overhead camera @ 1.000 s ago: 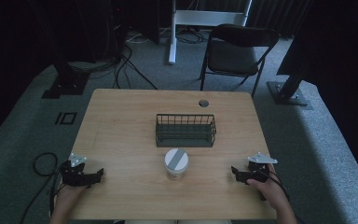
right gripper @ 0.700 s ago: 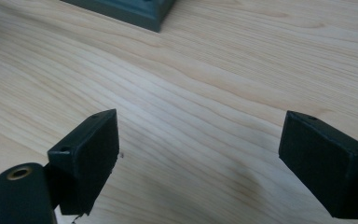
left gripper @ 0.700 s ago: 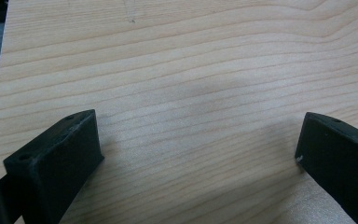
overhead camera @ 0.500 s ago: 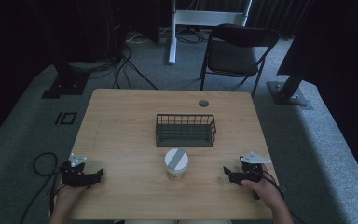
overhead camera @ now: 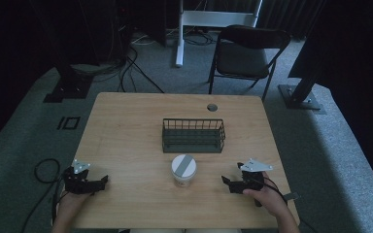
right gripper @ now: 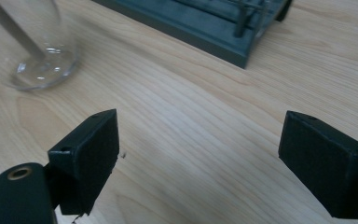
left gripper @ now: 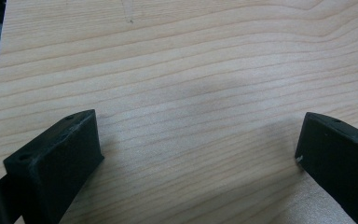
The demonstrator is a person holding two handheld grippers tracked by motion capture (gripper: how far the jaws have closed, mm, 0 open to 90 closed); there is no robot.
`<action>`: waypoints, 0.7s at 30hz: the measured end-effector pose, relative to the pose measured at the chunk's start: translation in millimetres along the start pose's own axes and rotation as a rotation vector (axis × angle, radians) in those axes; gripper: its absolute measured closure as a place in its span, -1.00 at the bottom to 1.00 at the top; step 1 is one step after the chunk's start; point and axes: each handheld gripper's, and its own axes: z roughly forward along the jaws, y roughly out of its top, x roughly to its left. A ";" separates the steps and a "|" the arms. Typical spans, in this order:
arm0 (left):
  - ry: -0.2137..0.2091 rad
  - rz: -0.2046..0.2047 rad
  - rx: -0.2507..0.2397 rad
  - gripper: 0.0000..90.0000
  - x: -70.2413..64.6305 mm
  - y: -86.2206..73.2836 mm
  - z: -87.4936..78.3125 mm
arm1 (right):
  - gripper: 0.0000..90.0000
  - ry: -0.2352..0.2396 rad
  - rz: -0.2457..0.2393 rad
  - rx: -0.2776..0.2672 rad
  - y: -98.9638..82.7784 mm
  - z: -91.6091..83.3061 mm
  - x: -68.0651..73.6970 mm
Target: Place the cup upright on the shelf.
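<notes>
Both jaws spread, nothing held. Right gripper (overhead camera: 234, 183) near cup (overhead camera: 183, 170) at lower centre: approach level, centre jaws on its body; left gripper (overhead camera: 95, 183) idle.

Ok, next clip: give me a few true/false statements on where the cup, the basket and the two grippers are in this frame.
1. The white lidded cup sits inside the dark wire basket. False: it stands on the light wooden table, on the person's side of the basket.
2. The left gripper is open with bare table between its jaws. True.
3. The right gripper is shut on the cup. False: it is open and apart from the cup.
4. The basket looks empty. True.
5. A black folding chair stands beyond the table's far edge. True.
</notes>
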 end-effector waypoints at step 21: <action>0.000 0.000 0.000 -1.00 0.0 0.0 0.0 | -0.71 0.132 -0.088 -0.007 13.8 17.9 39.3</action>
